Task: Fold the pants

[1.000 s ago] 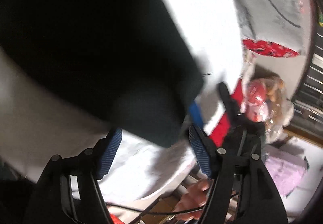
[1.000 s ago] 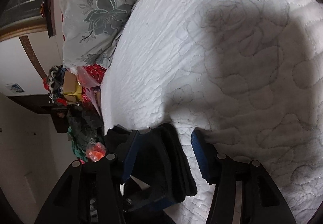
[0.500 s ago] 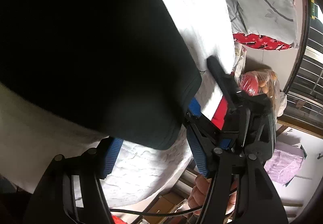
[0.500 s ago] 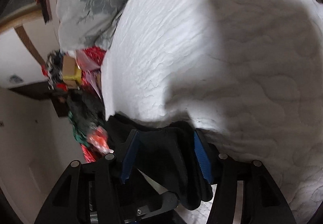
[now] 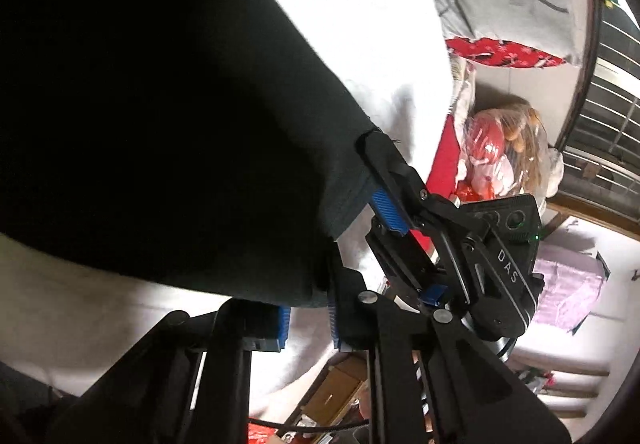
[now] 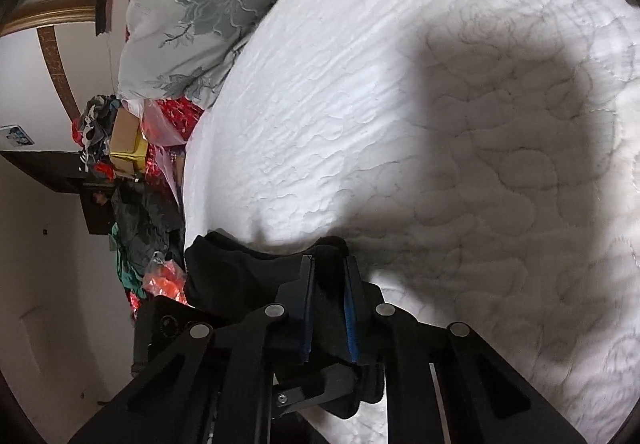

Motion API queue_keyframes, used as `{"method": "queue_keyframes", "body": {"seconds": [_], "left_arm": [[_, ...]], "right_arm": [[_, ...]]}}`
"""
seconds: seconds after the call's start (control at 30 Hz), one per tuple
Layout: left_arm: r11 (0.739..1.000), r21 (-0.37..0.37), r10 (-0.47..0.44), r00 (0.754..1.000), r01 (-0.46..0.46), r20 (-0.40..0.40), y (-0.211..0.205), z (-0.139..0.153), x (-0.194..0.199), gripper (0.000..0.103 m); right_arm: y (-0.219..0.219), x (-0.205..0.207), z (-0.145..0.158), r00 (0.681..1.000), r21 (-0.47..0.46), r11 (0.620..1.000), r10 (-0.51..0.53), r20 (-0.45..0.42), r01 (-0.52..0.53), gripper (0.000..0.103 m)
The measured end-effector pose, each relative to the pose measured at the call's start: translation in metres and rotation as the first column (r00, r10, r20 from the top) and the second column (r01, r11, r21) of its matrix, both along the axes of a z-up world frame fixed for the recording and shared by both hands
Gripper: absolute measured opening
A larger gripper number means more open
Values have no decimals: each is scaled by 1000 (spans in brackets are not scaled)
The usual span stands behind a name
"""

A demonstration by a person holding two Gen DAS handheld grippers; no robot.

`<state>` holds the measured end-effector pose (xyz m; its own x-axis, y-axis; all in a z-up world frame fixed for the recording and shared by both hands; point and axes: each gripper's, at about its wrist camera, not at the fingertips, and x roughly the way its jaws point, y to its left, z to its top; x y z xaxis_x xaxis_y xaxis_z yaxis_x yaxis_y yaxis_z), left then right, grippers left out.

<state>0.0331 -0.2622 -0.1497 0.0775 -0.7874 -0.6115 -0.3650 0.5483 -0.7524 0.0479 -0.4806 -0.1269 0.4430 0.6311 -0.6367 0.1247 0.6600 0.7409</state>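
The black pants (image 5: pixel 152 115) lie on a white quilted bed (image 5: pixel 360 3) and fill most of the left wrist view. My left gripper (image 5: pixel 306 318) is shut on the near corner of the pants' edge. My right gripper (image 5: pixel 384 203) shows beside it in the left wrist view, clamped on the same edge a little further along. In the right wrist view my right gripper (image 6: pixel 329 300) is shut on a bunched fold of the black pants (image 6: pixel 240 276) at the bed's edge (image 6: pixel 192 183).
A grey floral quilt (image 6: pixel 208 3) lies at the head of the bed. Red cloth (image 5: pixel 504 51), plastic bags (image 5: pixel 504 139) and boxes (image 6: pixel 128 147) crowd the floor beside the bed. The white mattress (image 6: pixel 440 123) stretches ahead of the right gripper.
Both grippers have gone from open to shut on the pants' edge. The right gripper has come in close beside the left one.
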Motion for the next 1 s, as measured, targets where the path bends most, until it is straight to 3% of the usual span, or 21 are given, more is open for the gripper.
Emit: {"method": "queue_keyframes", "body": {"seconds": [0.3, 0.63, 0.8, 1.0], "left_arm": [[999, -36, 34, 998, -33, 50, 35, 28, 1, 12], [982, -54, 183, 978, -178, 100, 140, 49, -4, 12], [960, -49, 280, 957, -277, 75, 198, 37, -2, 12], [934, 6, 356, 934, -356, 32, 254, 12, 5, 12]], "right_arm": [[31, -10, 40, 998, -10, 1000, -6, 60, 6, 12], [131, 14, 64, 993, 15, 998, 56, 106, -57, 10], [190, 36, 54, 991, 37, 994, 100, 87, -103, 10], [245, 59, 10, 996, 110, 990, 91, 8, -92, 15]]}}
